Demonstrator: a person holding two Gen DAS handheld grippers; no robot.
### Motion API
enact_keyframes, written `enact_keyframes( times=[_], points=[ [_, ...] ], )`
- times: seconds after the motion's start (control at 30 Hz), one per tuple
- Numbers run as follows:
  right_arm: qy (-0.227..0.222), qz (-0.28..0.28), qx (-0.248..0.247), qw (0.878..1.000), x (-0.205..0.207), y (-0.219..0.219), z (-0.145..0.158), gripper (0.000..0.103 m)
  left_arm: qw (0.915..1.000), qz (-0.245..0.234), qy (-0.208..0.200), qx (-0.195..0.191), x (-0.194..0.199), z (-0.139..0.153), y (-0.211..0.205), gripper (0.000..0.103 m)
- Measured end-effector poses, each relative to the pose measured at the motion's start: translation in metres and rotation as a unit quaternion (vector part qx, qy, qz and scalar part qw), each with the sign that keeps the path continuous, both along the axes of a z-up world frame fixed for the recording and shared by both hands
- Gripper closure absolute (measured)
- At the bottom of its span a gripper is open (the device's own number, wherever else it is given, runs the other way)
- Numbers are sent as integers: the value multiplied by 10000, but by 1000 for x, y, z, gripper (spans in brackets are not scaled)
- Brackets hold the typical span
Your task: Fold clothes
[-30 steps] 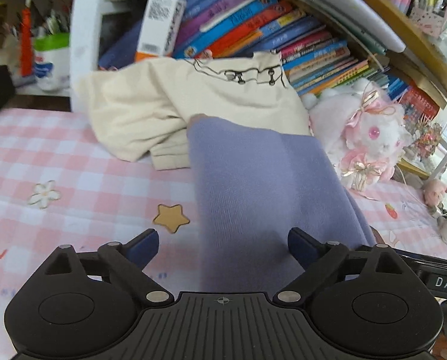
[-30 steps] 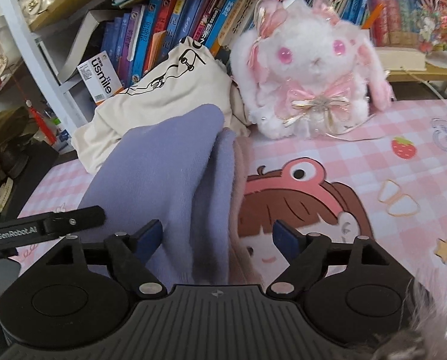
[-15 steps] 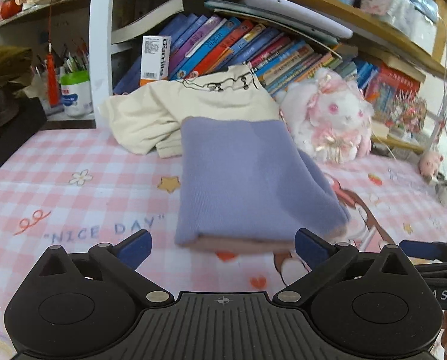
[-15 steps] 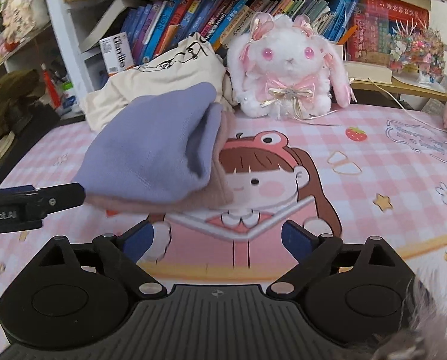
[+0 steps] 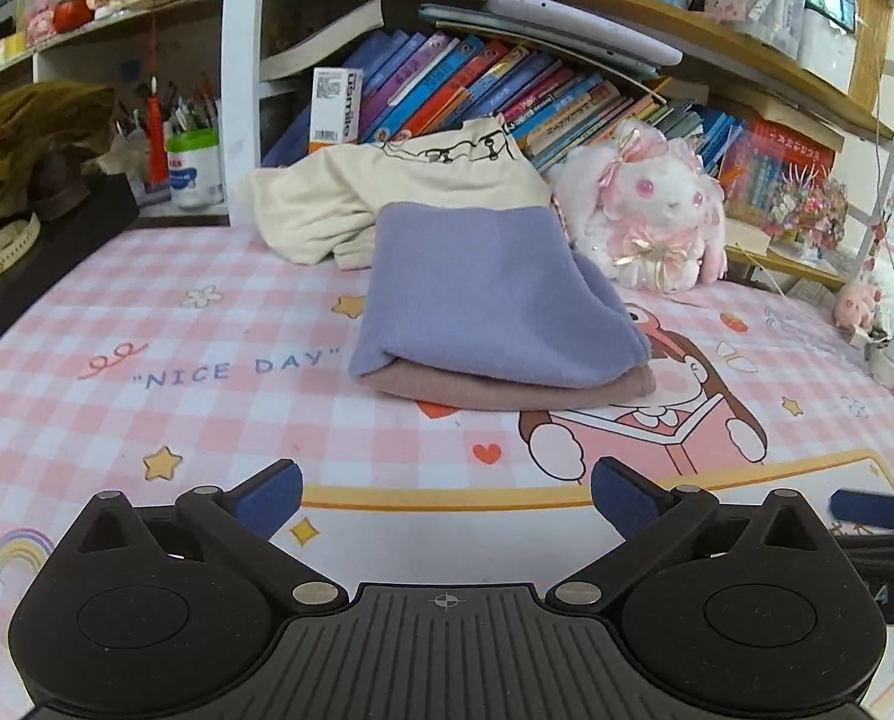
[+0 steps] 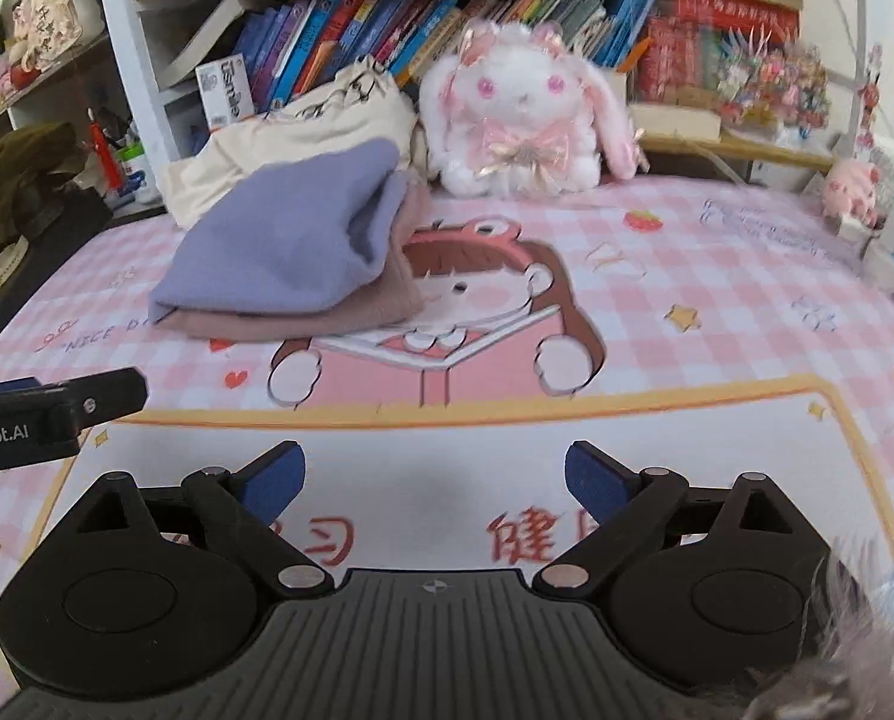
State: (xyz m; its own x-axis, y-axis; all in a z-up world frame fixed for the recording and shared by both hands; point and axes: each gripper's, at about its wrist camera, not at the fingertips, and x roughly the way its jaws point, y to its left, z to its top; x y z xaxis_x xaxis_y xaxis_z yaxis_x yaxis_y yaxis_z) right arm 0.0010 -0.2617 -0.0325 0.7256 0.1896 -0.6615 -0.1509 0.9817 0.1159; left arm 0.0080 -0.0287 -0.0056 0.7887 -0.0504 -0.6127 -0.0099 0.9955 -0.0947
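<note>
A folded lavender garment [image 5: 489,294] lies on top of a folded dusty-pink garment [image 5: 507,393] on the pink checked mat [image 5: 177,324]. The stack also shows in the right wrist view, lavender [image 6: 291,240] over pink [image 6: 327,315]. A crumpled cream garment [image 5: 387,192] lies behind it against the books, also in the right wrist view [image 6: 291,138]. My left gripper [image 5: 446,495] is open and empty, well back from the stack. My right gripper [image 6: 435,474] is open and empty, also back from it. The left gripper's finger [image 6: 57,405] shows at the left edge.
A white plush rabbit [image 5: 651,210] sits right of the stack, also in the right wrist view [image 6: 525,114]. A bookshelf with leaning books [image 5: 477,90] stands behind. A pen cup [image 5: 192,168] and dark items [image 5: 33,180] are at the far left. A small pink toy [image 6: 852,192] and cables lie at the right.
Both grippers have pulled back toward the near edge of the mat, away from the folded lavender and pink stack, which stays in place. Both remain open.
</note>
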Motion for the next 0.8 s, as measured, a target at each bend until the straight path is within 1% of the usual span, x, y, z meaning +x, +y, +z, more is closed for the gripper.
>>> enact_keyframes(
  times=[0.1, 0.33, 0.8],
  points=[
    [-71, -53, -9, 10000, 1, -2, 3, 9, 10000, 39, 1, 35, 2, 1, -2, 0],
    [-17, -19, -11, 10000, 2, -2, 3, 8, 10000, -44, -12, -42, 1, 2, -3, 0],
    [-3, 38, -45, 10000, 4, 3, 2, 8, 9998, 76, 175, -42, 6, -4, 1, 0]
  ],
)
